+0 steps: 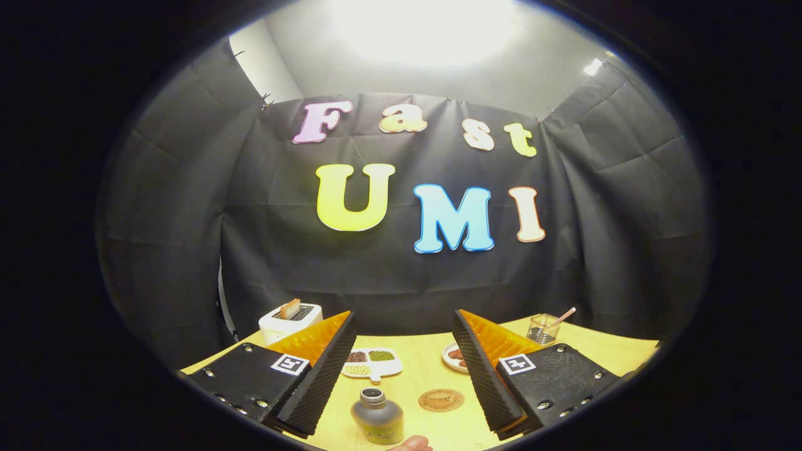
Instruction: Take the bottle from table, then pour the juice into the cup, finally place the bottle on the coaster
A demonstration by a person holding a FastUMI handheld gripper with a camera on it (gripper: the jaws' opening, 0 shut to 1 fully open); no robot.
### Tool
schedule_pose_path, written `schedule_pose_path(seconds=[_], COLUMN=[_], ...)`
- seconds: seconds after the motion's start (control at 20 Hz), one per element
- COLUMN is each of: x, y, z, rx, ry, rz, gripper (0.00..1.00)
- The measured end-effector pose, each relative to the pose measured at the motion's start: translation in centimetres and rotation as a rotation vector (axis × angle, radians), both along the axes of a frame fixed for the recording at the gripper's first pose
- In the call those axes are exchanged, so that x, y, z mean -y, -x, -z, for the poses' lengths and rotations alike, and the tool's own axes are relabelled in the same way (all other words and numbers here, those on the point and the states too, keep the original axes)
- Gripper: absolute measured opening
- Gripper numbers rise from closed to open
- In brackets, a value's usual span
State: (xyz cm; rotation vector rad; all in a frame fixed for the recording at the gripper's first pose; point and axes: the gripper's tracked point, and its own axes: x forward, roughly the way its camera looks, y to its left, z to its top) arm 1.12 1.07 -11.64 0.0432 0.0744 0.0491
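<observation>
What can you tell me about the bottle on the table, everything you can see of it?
The bottle is small and squat, with a rounded grey body that looks frosted, a narrow neck and an open dark mouth with no cap. Yellowish liquid fills its lower part, and a label with dark print sits on the front. It stands upright on the yellow table, between the fingers of the open gripper and touched by neither, left of the round coaster. A fingertip shows just beside its base.

The small plate (452, 357) is half hidden behind the right finger (485, 376), its contents unclear. A fingertip (410, 444) beside the bottle (376, 425) is cut off below. The divided dish's (371, 363) 3 fillings are too small to identify.
</observation>
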Motion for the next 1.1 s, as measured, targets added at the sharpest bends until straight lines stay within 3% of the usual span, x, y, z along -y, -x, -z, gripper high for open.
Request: schedule_pose_path(seconds=[0.55,0.75,1.1], x=[-3.3,-3.2,-3.5], y=[-0.7,-0.9,-1.2], z=[10.8,13.8,16.8], rx=[-0.060,-0.088,-0.121], ry=[0.025,0.073,0.034], rz=[-0.120,-0.110,-0.118], gripper=[0.95,0.95,0.95])
